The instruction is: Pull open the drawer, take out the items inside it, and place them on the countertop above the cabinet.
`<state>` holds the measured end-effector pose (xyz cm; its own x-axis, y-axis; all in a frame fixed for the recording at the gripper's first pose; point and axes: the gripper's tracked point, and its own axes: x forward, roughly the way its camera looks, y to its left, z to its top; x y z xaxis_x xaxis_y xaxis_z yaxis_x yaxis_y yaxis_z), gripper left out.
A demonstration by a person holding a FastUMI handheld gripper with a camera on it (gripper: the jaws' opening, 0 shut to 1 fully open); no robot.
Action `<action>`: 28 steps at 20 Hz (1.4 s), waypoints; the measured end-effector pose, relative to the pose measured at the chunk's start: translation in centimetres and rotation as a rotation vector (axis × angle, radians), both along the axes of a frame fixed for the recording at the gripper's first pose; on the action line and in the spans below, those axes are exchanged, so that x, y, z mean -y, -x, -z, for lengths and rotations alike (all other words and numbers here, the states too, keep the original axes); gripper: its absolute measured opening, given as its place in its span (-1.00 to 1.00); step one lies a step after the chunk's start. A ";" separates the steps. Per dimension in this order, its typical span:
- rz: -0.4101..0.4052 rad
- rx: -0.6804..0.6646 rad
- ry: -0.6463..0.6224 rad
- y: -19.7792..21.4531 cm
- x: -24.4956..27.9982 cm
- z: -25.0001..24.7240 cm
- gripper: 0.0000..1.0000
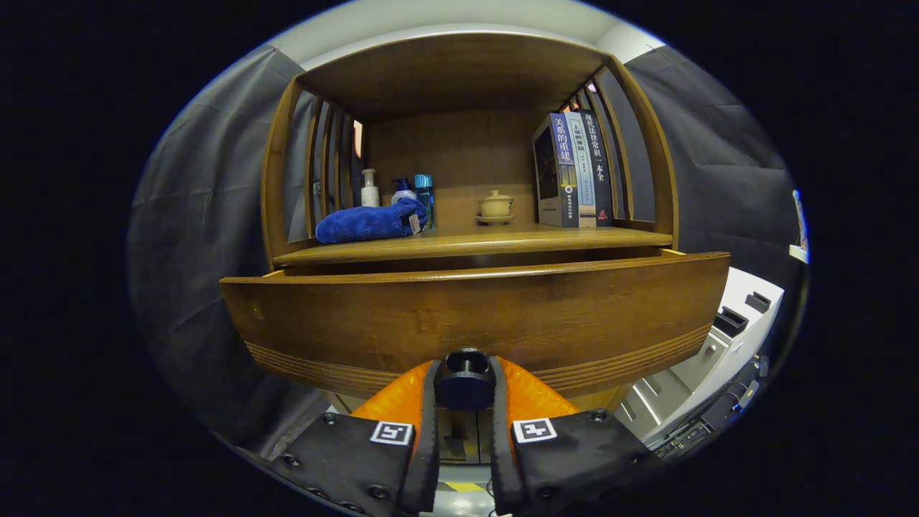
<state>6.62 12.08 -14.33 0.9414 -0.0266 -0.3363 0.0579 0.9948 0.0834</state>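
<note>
A wooden cabinet's drawer (474,316) stands pulled out toward me, its wide front panel just above my fingers. A dark round knob (465,377) on the panel's lower edge sits between my fingertips, and my gripper (465,384) is shut on it. The drawer's inside is hidden behind its front panel. Above it runs the countertop (502,243), under a wooden shelf hood. A folded blue towel (370,222) lies on the countertop's left part.
On the countertop stand a few bottles (402,190) behind the towel, a small lidded cup on a saucer (495,206) in the middle, and upright books (574,169) at the right. A white unit (718,345) sits low to the right of the cabinet.
</note>
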 end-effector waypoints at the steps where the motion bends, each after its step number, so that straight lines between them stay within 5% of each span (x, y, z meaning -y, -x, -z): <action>1: 0.001 0.001 -0.004 0.9 0.0 -0.2 -0.25; 23: -0.063 -0.051 0.049 9.4 -1.6 0.1 -0.25; 28: -0.066 -0.050 0.055 9.4 -1.7 0.1 0.08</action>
